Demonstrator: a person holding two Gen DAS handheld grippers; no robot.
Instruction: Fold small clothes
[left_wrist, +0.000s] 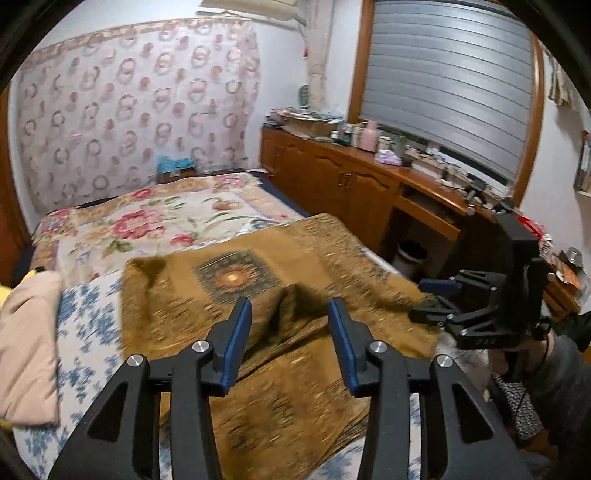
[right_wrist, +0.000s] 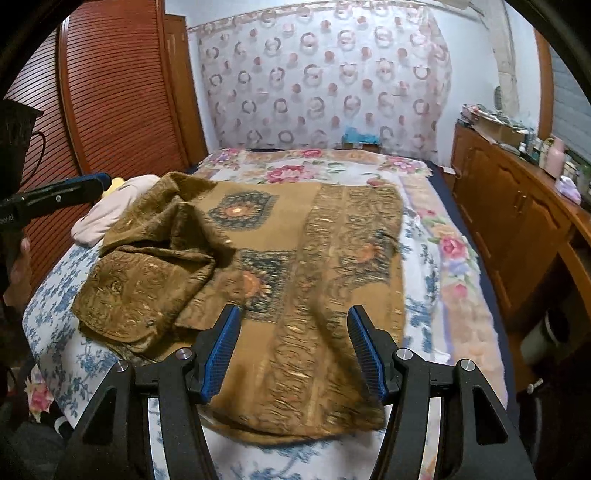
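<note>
Brown patterned cloth (right_wrist: 280, 266) lies lengthwise along the bed (right_wrist: 436, 258).

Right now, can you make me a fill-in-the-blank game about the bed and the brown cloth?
1. The brown cloth lies on the ____.
2. Both tools, left and right, have their jaws ____, with nothing pinched.
3. The left side of the cloth is ____, while the right side lies flat.
4. Beside the cloth's bunched side sits a folded ____ garment.

Missing words: bed; open; bunched up; pink
</note>
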